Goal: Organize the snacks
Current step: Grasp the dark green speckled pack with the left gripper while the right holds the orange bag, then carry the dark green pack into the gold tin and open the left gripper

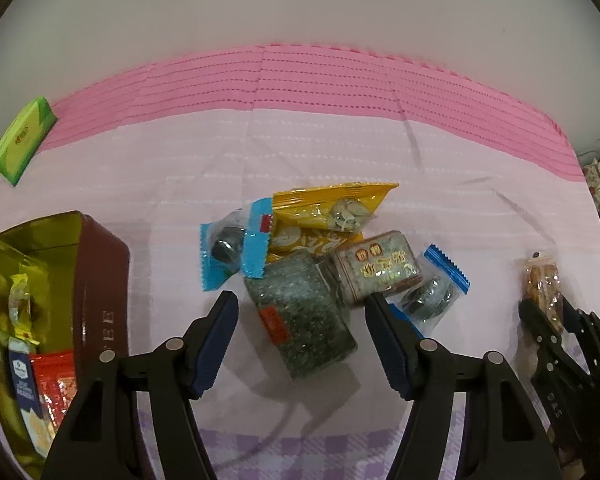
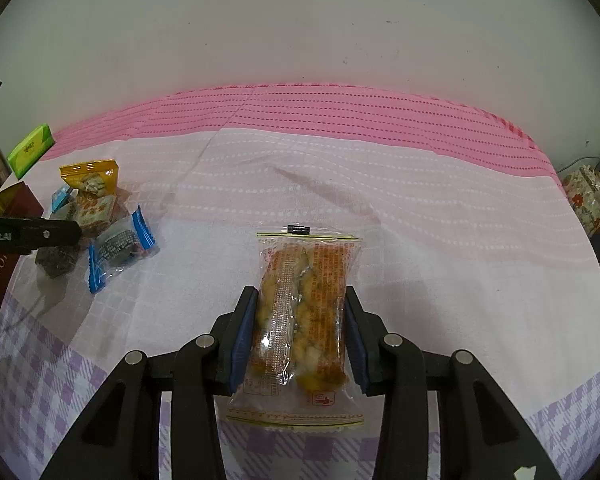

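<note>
snacks in a pile, one pack held

left wrist view: my left claw (image 1: 300, 312) hangs wide over the snack pile, and nothing is between its pads. right under it lies a dark green block pack (image 1: 302, 316) with a small red label i cannot read. next to it is a grey block pack (image 1: 374, 270) with gold writing that is too blurry to read. a yellow bag (image 1: 324, 216) lies behind them. two blue-edged clear packs hold dark round cookies, one on the left (image 1: 224, 246) and one on the right (image 1: 436, 294). all sit on a pink and white cloth (image 1: 340, 148). on the left is a brown tin (image 1: 100, 292) with a gold inside; the letters on its side look like "e e". in the tin i see a red pack (image 1: 54, 388), a blue and white pack (image 1: 22, 376) and a clear pack with a yellow top (image 1: 20, 300). a green box (image 1: 22, 138) lies far back on the left. only this view looks into the tin.

right wrist view: my right claw (image 2: 300, 328) is narrow and squeezes a clear snack pack (image 2: 304, 312) with two orange crunchy bars in it. red writing runs down the pack, too small to read. the pack's far end rests just over the cloth. far to the left is the snack pile, and the left claw's black arm (image 2: 28, 234) above it reads "robot.ai". the brown tin's side shows "to" and gold signs. only this view shows the held pack up close.
</note>
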Demonstrator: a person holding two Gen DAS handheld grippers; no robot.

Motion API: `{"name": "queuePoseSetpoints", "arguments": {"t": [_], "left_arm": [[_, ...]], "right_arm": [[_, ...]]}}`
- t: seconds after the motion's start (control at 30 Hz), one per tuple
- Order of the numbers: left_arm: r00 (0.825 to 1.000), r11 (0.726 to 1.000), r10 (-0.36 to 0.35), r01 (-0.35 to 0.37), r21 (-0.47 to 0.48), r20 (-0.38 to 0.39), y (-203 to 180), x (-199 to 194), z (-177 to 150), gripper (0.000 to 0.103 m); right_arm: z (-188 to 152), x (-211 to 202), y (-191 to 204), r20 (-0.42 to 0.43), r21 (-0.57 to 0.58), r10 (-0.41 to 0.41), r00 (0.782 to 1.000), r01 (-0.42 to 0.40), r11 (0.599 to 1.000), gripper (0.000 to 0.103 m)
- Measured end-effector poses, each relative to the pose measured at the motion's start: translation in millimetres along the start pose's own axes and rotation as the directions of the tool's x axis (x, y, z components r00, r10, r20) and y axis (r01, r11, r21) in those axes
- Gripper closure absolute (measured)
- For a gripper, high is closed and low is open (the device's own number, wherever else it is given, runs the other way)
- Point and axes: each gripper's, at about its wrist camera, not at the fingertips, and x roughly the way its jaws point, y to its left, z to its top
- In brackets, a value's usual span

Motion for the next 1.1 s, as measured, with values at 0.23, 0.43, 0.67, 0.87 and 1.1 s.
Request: {"name": "queuePoseSetpoints", "arguments": {"t": [0.23,0.43,0.67,0.87,1.1], "left_arm": [[1.0,0.999,0.016,-0.015,0.041,-0.005,-2.3,8.0,-11.4,0.057],[1.0,0.997,0.006,-0.005,0.073,-0.002,2.0,2.2,-25.2,0.065],[1.0,0.996,0.006,-0.005,0.09,-0.015,3.1,-5.1,-37.8,0.065],[1.0,0.995,-0.007,0.009,0.103,-0.024,6.6,-15.1,-54.7,0.065],[1.0,0.993,-0.023,0.024,0.118,-0.01,9.4,-38.1,-71.9,0.065]], "right_arm": [[0.1,0.1,0.3,0.0,0.002,0.0,1.0,0.0,1.0,0.065],[0.2,0.2,0.2,0.0,0.002,0.0,1.0,0.0,1.0,0.064],[0.3,0.3,0.1,0.0,0.003,-0.001,1.0,0.001,1.0,0.064],[0.0,0.2,0.1,0.0,0.005,-0.001,1.0,0.001,1.0,0.064],[0.0,0.2,0.5,0.0,0.006,-0.002,1.0,0.002,1.0,0.064]]}}
